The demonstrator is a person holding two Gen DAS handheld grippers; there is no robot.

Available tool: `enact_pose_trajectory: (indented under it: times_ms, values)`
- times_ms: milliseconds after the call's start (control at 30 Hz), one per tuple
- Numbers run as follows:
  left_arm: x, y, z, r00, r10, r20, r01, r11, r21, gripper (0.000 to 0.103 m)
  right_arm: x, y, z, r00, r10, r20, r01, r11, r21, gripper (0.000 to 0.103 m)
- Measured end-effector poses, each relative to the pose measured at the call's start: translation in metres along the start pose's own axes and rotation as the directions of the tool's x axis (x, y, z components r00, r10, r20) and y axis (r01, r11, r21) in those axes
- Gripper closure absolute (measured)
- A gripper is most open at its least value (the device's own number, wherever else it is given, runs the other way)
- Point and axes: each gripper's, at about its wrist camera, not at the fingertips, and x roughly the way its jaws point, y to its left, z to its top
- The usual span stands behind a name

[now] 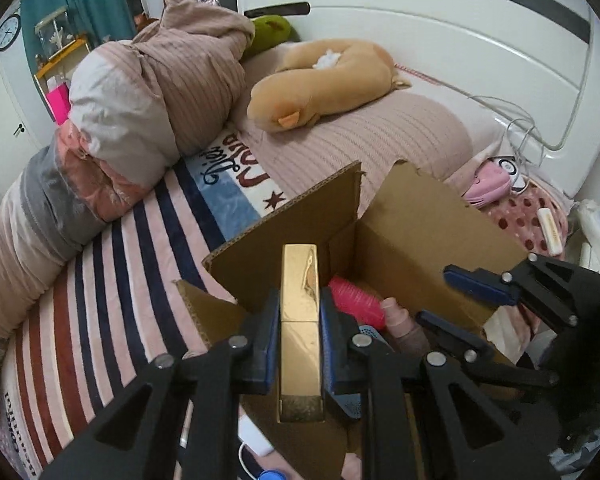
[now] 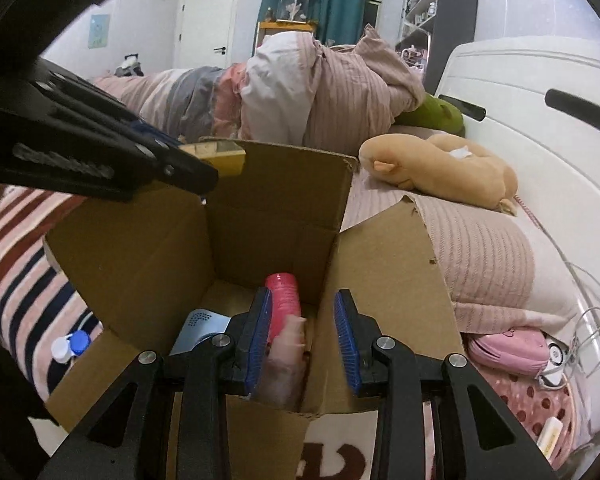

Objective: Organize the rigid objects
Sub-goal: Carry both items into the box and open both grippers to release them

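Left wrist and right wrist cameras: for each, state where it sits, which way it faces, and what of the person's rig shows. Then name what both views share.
Left wrist: sits on the left gripper, looking along its fingers at the gold box they clamp, above the cardboard box; the right gripper shows too.
Right wrist: sits on the right gripper, open, facing down into the cardboard box; the left gripper enters upper left.
Shared: cardboard box, gold box, pink ribbed cylinder.
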Motion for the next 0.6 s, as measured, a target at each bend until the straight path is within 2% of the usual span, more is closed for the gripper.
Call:
enact_pose_trajectory:
  times_ms: [267, 433, 533, 600]
  values:
    - [0.022, -0.002, 0.007, 0.997, 0.052, -0.056, -0.051, 0.999, 0.019, 0.087, 0.000, 0.001, 0.001, 1.000, 0.019, 0.000, -0.019, 1.000, -0.001, 0.075]
    - [0.011, 0.007, 0.003, 0.999, 0.030, -0.024, -0.030, 0.999, -0.011, 0.083, -0.004, 0.004, 0.001, 1.000, 0.018, 0.000, -0.018, 1.000, -0.011, 0.075]
    - [-0.006, 0.016, -0.004, 0.999, 0.033, 0.012, -0.032, 0.999, -0.029, 0.073, -0.009, 0.007, 0.003, 1.000, 0.012, 0.006, -0.012, 1.000, -0.008, 0.075]
    - [-0.025, 0.027, -0.013, 0.998, 0.032, 0.060, -0.028, 0.998, -0.054, 0.056, -0.016, 0.010, 0.005, 1.000, 0.009, 0.020, -0.009, 1.000, -0.003, 0.075]
